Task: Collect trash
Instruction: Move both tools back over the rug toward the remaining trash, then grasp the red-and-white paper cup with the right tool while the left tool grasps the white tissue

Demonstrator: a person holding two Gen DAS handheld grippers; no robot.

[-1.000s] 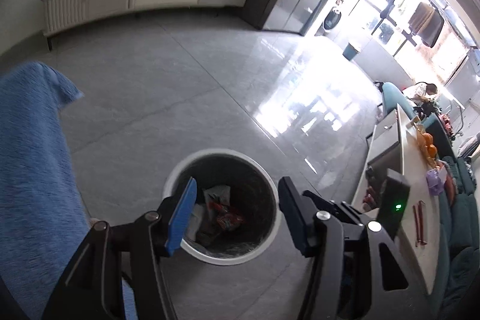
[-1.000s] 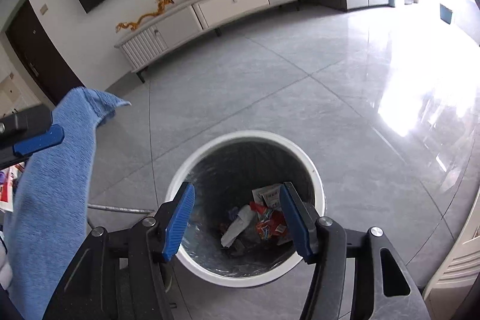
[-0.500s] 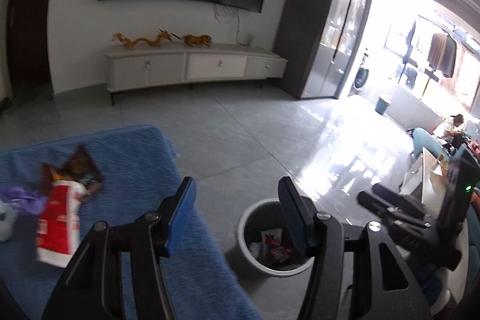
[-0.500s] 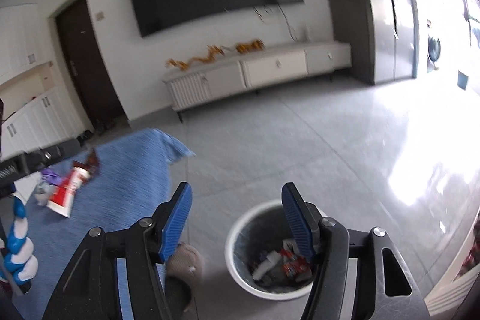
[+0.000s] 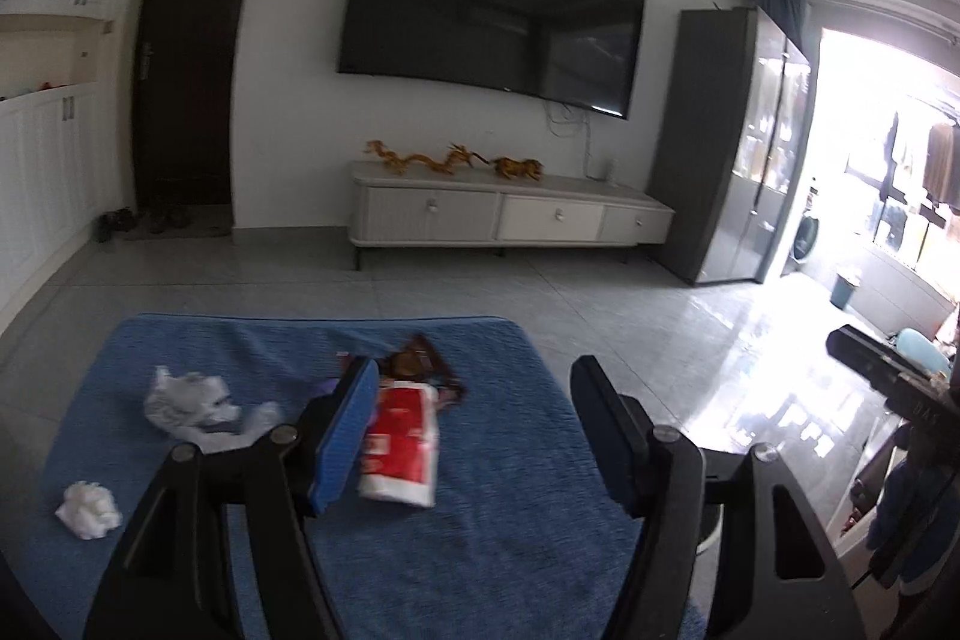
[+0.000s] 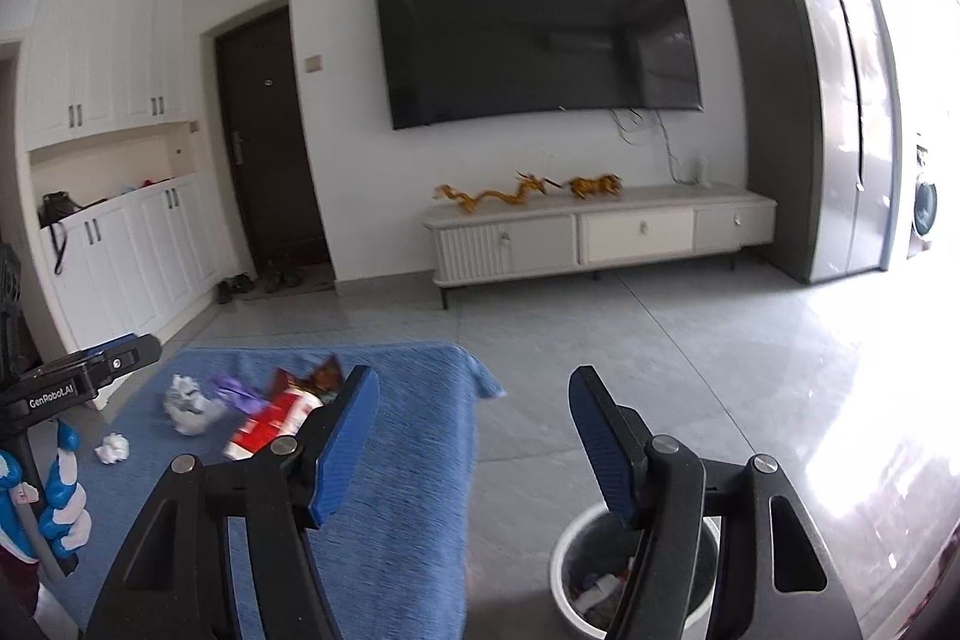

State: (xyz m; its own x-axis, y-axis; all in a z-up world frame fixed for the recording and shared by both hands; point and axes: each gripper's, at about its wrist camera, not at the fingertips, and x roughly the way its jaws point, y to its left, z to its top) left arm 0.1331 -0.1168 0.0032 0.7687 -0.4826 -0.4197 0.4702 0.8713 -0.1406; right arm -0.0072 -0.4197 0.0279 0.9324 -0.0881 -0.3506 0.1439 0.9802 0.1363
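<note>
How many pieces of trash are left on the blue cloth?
5: crumpled tissue nearest, white plastic wrap behind it, purple wrapper, red-and-white packet centre, brown wrapper beyond. The left gripper may hide more.

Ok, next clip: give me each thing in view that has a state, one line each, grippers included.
left gripper: open, jaws just opening, nothing between them
right gripper: open, jaws just opening, nothing held
red snack wrapper: lying flat on the blue cloth, uncollected
crumpled plastic: on the cloth, uncollected
tissue ball: on the cloth, uncollected
trash bin: unlidded, on the floor, trash inside
dark door: shut
</note>
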